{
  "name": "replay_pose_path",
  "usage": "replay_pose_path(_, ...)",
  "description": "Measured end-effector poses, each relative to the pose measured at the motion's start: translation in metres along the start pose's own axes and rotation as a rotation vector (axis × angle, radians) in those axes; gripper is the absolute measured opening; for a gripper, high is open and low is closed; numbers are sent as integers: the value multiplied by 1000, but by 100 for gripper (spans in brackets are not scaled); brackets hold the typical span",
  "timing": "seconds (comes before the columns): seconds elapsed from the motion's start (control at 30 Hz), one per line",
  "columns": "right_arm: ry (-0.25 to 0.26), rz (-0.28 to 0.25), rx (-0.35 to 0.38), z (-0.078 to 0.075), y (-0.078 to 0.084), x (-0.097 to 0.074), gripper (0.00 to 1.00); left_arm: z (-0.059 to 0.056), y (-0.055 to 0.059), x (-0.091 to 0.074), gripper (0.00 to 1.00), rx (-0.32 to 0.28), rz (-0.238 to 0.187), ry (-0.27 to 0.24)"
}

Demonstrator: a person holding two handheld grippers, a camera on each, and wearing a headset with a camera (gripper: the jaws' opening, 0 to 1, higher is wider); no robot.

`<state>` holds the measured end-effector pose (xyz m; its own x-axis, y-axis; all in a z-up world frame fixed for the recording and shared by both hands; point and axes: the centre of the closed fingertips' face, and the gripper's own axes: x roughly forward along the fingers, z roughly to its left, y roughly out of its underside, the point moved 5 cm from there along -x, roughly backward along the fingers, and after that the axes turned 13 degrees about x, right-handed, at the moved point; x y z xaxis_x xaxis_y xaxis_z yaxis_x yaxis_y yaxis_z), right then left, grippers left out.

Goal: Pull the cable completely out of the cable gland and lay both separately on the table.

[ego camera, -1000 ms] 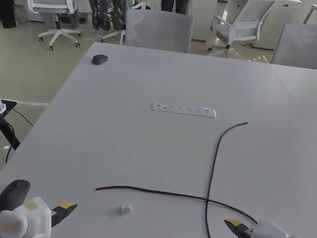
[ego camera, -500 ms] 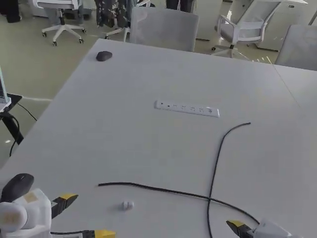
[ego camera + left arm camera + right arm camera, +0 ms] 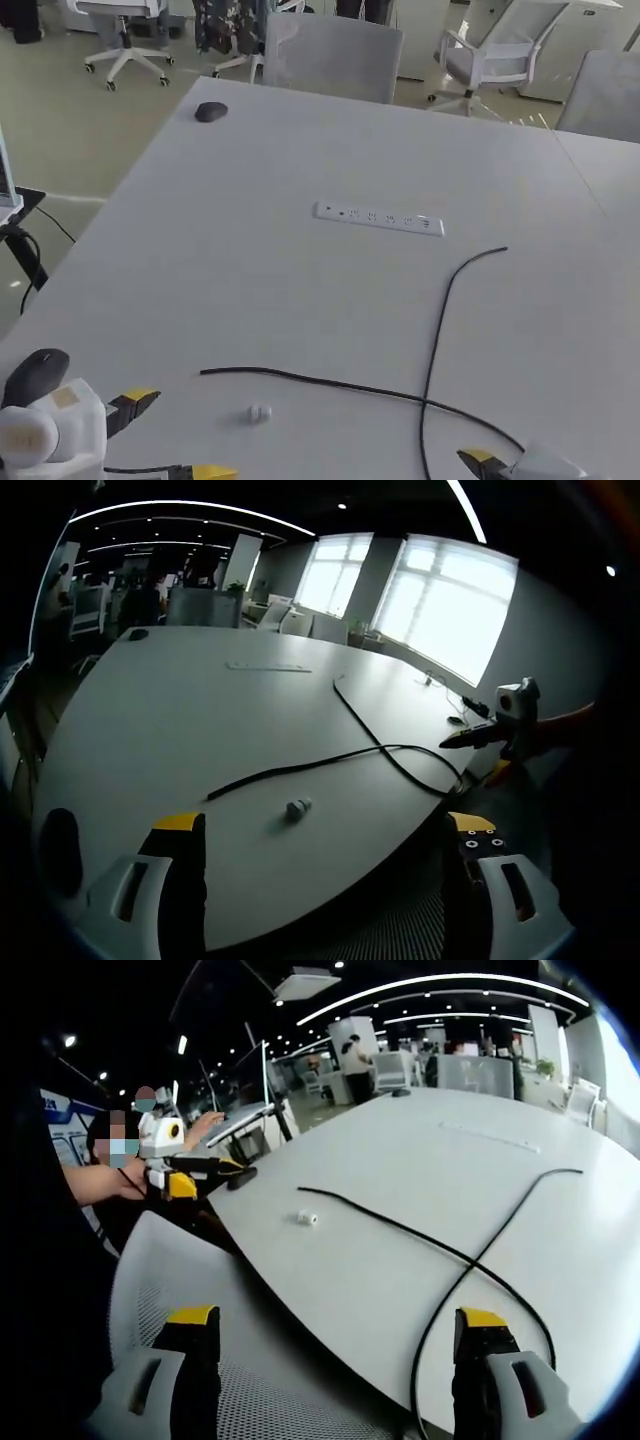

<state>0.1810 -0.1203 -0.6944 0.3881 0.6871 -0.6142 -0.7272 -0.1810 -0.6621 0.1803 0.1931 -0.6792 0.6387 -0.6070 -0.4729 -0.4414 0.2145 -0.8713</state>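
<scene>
Right gripper (image 3: 478, 461) cut off by bottom edge; cable (image 3: 330, 385) too; cable gland (image 3: 258, 412) tiny.

In the head view the left gripper (image 3: 176, 433) is cut off by the bottom-left corner. It covers the near side of a dark computer mouse (image 3: 38, 368) just behind it. The right gripper (image 3: 488, 463) shows one yellow-tipped jaw at the bottom edge, and the rest is out of frame. Just left of that jaw the black cable (image 3: 432, 330) runs off the bottom edge. Another stretch disappears beneath that gripper, so the bend joining them cannot be seen. The cable gland (image 3: 259, 412), between the two grippers, is too small to make out its parts. The sockets of the power strip (image 3: 380, 218), well beyond both grippers, are blurred.
</scene>
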Motion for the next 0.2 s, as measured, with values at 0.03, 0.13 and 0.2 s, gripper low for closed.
replay_pose_path(0.03,0,0,0,0,0,0,98,0,0,0,98,-1,0,2)
replay_pose_path(0.13,-4,3,6,0,1,1,98,0,0,0,98,1,3,2)
replay_pose_path(0.2,-5,11,11,0,1,2,98,1,1,1,98,5,1,-3)
